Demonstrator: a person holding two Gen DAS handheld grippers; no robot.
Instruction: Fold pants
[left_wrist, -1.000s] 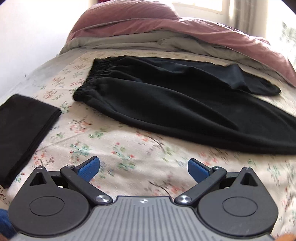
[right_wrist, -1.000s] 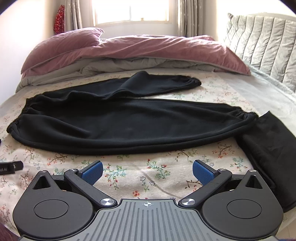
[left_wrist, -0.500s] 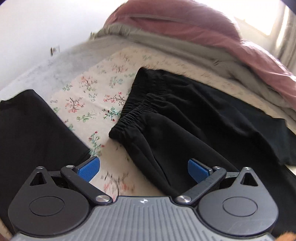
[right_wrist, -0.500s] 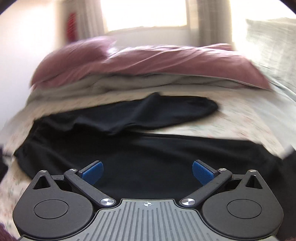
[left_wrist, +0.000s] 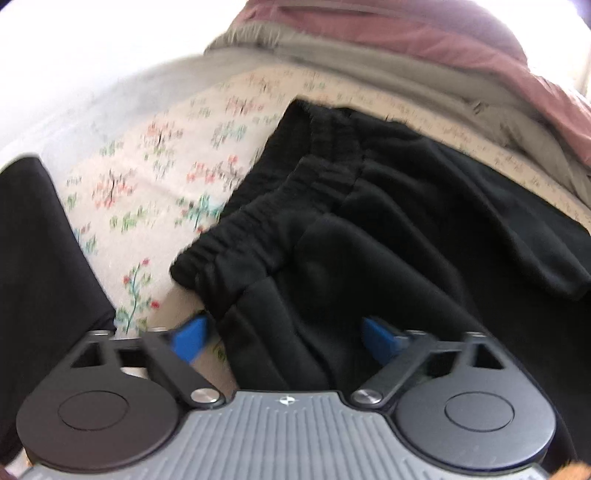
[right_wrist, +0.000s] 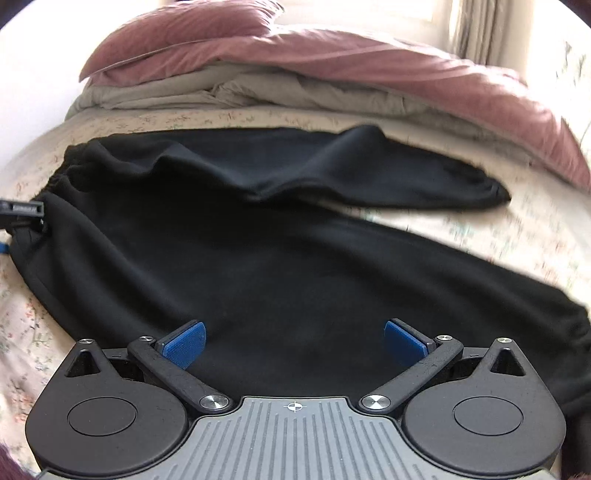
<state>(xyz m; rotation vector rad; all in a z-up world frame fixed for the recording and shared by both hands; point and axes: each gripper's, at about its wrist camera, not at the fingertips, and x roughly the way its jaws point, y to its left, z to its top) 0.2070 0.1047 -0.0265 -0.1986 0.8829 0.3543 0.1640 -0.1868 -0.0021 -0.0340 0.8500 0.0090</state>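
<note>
L gripper (left_wrist: 282, 338) open, straddling black fleece pants (right_wrist: 280, 266) waistband corner (left_wrist: 207, 266), lower centre frame; R gripper (right_wrist: 293, 341) open over near leg. Pinch both layers.

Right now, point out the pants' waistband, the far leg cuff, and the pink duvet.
waistband (left_wrist: 240, 229), left wrist view, gathered elastic edge.
far leg cuff (right_wrist: 491, 190), right wrist view, leg's end.
pink duvet (right_wrist: 369, 55), right wrist view, top surface.

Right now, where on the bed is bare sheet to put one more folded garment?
Bare floral sheet lies between the folded black garment and the pants waistband. Another bare patch lies between the two pant legs near their cuffs. Behind, the pink duvet crowds the sheet.
</note>
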